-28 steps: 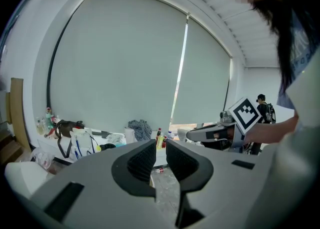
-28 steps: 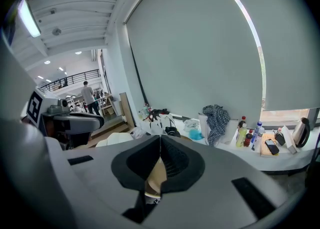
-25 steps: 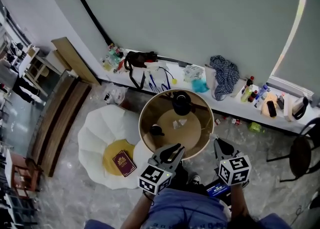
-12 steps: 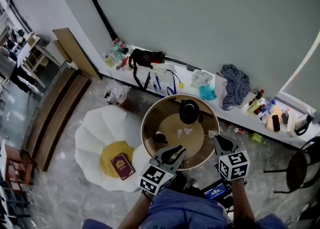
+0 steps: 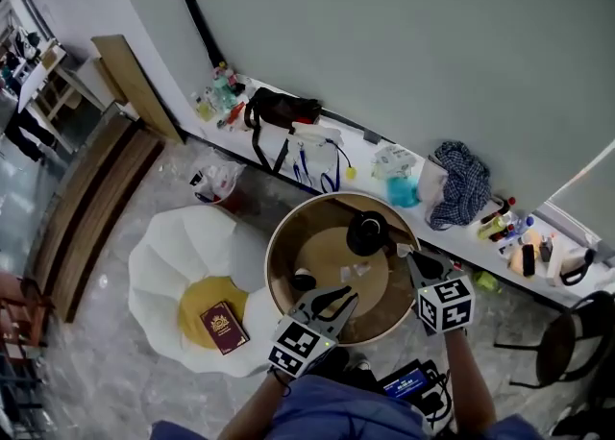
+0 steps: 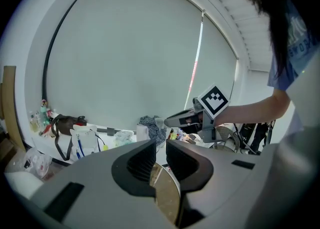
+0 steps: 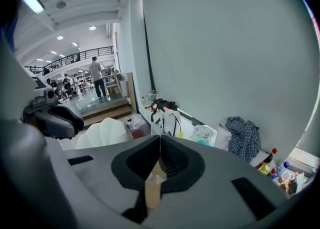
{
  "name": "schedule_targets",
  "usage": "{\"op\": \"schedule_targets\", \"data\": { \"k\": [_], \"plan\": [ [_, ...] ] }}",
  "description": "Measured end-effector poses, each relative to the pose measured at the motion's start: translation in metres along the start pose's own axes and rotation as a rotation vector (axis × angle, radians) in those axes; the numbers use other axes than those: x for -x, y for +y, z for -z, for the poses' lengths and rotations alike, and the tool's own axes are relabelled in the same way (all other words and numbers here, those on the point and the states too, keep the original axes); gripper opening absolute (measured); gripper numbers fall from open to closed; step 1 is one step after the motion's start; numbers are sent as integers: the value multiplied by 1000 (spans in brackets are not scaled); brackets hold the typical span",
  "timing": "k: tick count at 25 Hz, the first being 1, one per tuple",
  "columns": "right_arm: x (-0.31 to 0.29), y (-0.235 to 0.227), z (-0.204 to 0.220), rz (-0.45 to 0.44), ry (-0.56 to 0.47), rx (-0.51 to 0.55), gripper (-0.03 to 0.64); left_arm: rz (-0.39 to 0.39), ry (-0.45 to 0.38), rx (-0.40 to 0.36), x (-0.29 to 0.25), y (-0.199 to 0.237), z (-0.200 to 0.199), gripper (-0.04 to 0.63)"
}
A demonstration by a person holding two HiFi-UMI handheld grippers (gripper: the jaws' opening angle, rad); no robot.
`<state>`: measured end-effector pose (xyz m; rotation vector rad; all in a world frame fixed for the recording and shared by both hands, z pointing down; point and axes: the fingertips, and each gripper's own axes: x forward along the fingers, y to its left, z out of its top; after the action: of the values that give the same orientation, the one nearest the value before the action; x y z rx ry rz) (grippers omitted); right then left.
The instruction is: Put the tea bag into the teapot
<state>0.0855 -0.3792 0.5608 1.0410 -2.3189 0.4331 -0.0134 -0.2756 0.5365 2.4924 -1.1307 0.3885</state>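
A black teapot [image 5: 368, 232] stands at the far side of the round brown table [image 5: 281, 254]. Two small pale tea bags [image 5: 354, 272] lie near the table's middle, and a small black cup [image 5: 303, 281] sits to their left. My left gripper [image 5: 346, 296] [image 6: 160, 148] hovers over the near rim with a narrow gap between its jaws and nothing in it. Over the right rim, beside the teapot, my right gripper [image 5: 411, 256] [image 7: 160, 140] is shut, with nothing visibly held. The right gripper [image 6: 169, 121] also shows in the left gripper view.
A white petal-shaped seat [image 5: 183, 265] with a yellow cushion and a dark red book [image 5: 221, 325] stands left of the table. A ledge [image 5: 356, 155] along the wall carries bags, bottles and a checked cloth [image 5: 466, 188]. A black chair [image 5: 567, 347] stands at right.
Both grippers have moved forward toward the table. The right one now reaches over the right rim near the teapot. The head view has shifted along with them.
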Motion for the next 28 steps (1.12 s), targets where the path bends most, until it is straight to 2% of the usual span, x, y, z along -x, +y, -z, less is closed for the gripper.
{"op": "schedule_targets", "data": {
  "k": [5, 15, 28],
  "plan": [
    [-58, -13, -1, -24, 47, 36, 18, 21, 12, 0, -20, 28, 9, 57],
    [-158, -29, 38, -39, 193, 93, 18, 52, 24, 43, -46, 64, 28, 57],
    [-229, -39, 89, 22, 380, 137, 18, 16, 53, 91, -39, 98, 53, 57]
  ]
}}
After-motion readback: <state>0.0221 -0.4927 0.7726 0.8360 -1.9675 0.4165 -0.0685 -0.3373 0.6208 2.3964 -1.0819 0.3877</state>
